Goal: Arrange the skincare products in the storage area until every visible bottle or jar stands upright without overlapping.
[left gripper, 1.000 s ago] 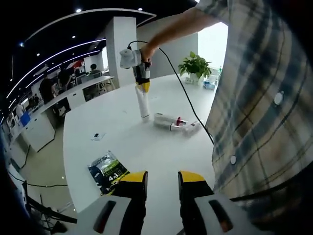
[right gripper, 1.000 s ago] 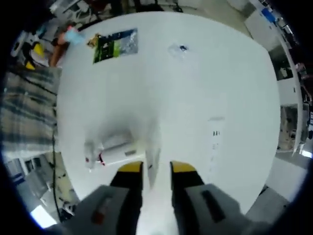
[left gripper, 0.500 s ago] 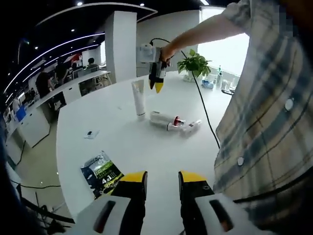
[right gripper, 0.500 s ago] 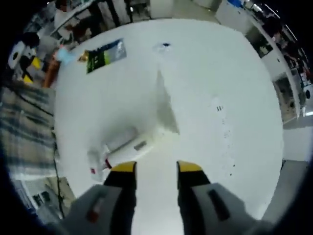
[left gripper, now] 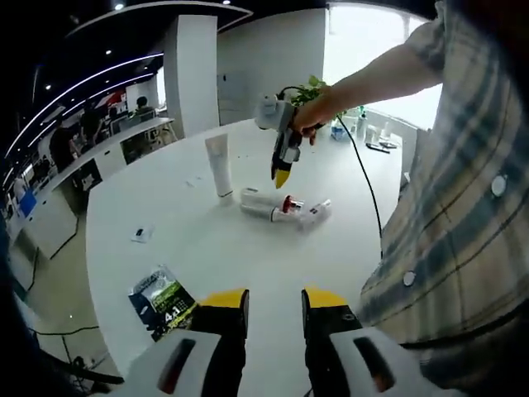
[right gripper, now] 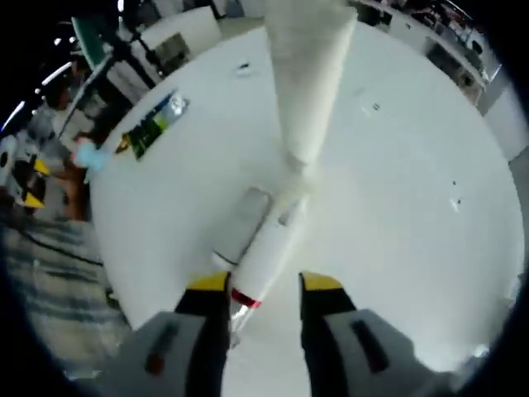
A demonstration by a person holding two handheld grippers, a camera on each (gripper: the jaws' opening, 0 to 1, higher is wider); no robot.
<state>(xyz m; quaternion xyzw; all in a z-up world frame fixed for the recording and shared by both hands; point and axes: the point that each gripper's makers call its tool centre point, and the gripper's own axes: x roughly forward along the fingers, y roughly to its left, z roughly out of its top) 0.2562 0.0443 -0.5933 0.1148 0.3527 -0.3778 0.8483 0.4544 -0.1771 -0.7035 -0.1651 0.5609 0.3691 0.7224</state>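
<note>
**One tube upright, other products lying flat on white table**

In the left gripper view, a round white table [left gripper: 248, 248] took up the middle. A white tube [left gripper: 219, 168] stood upright on its cap near the table's far side, w/ nothing touching it. Just beside it, toward the person, a white bottle [left gripper: 263, 203] w/ a red band lay on its side, and a smaller white item [left gripper: 314, 214] lay next to that; the two looked to be touching, but the detail was too small to be sure. A dark printed packet [left gripper: 163, 297] lay flat near the table's near edge, well apart from the products. A small item [left gripper: 140, 236] sat alone further left.

The left gripper [left gripper: 274, 299] was at the bottom of its view, yellow-tipped jaws parted w/ nothing between them, above the table edge. The right gripper [left gripper: 282, 178] hung above the lying bottle, held by a hand [left gripper: 310, 124] on an outstretched arm in a plaid sleeve; its tip pointed down, not touching anything.

In the right gripper view, the right gripper [right gripper: 264, 285] looked down on the table. Its jaws stood apart, and the lying bottle [right gripper: 269, 252] appeared between and beyond them, not clamped. The upright tube [right gripper: 304, 74] rose large beyond the bottle. The packet [right gripper: 153, 126] lay off to the upper left.
</note>
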